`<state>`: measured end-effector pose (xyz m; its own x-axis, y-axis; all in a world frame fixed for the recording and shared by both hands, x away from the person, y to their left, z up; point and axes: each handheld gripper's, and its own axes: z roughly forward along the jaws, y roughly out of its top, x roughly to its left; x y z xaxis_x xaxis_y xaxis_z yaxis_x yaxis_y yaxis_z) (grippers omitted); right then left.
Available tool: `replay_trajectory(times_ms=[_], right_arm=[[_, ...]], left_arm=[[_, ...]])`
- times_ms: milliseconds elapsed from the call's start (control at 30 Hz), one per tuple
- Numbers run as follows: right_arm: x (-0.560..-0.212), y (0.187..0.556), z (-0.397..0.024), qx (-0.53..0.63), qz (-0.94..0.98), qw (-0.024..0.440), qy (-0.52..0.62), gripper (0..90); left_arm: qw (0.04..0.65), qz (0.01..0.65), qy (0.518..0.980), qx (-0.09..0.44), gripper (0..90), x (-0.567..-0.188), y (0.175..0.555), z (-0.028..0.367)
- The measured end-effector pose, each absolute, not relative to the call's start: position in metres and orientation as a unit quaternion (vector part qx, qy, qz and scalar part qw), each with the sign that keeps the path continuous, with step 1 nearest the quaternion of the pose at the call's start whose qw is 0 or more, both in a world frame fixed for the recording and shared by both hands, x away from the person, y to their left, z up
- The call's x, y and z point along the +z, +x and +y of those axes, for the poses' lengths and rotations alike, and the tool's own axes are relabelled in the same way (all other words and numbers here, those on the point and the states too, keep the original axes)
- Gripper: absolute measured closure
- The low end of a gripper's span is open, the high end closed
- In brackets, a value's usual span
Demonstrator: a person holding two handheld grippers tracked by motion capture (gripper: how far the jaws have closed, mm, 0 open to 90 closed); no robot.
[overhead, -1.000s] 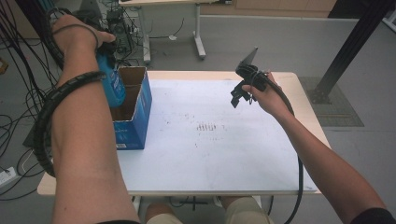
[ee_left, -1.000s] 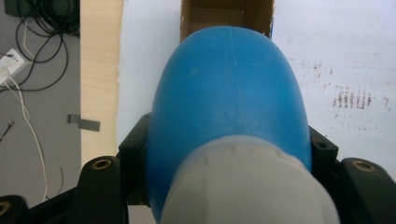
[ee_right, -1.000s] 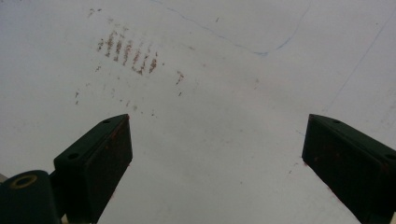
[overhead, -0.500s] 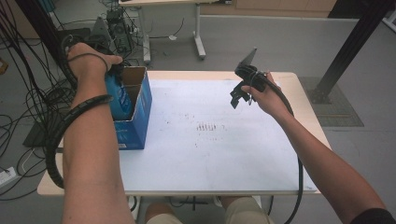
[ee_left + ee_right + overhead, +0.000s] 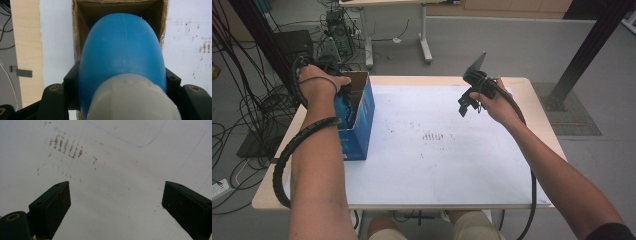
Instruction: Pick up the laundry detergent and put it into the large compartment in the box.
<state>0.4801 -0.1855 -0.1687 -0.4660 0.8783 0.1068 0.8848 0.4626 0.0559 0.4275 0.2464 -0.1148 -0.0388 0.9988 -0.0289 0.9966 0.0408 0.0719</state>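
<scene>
Blue plastic marks the bottle [image 5: 343, 107] in the high view, where it shows as a patch sunk into the open top of the blue cardboard box [image 5: 359, 122] at the left edge of the white table [image 5: 437, 165]. The left gripper [image 5: 343, 92] sits right over it under the person's left hand [image 5: 317, 82]. The right gripper [image 5: 468, 102] hangs above the far right part of the table, well apart from the box.

From the left gripper view, the bottle [image 5: 122, 52] runs lengthwise away from the camera, its white cap end [image 5: 132, 100] nearest and its rounded blue body pointing down into the brown inside of the box [image 5: 80, 37]. Both black jaws press on the bottle's sides just past the cap.

From the right gripper view, the right gripper [image 5: 116, 205] has its jaws spread wide with nothing between them, over bare, stained table [image 5: 112, 157].
</scene>
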Motion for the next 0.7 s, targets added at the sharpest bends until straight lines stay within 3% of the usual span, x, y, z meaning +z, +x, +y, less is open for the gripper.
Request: replay_trajectory(times_ms=[700], right_arm=[[-0.173, 0.479, -0.184, -0.047, -0.854, 0.033, -0.517, 8.6]], left_arm=[[0.028, 0.710, 0.703, 0.009, 37.7, -0.151, 0.428, 0.237]])
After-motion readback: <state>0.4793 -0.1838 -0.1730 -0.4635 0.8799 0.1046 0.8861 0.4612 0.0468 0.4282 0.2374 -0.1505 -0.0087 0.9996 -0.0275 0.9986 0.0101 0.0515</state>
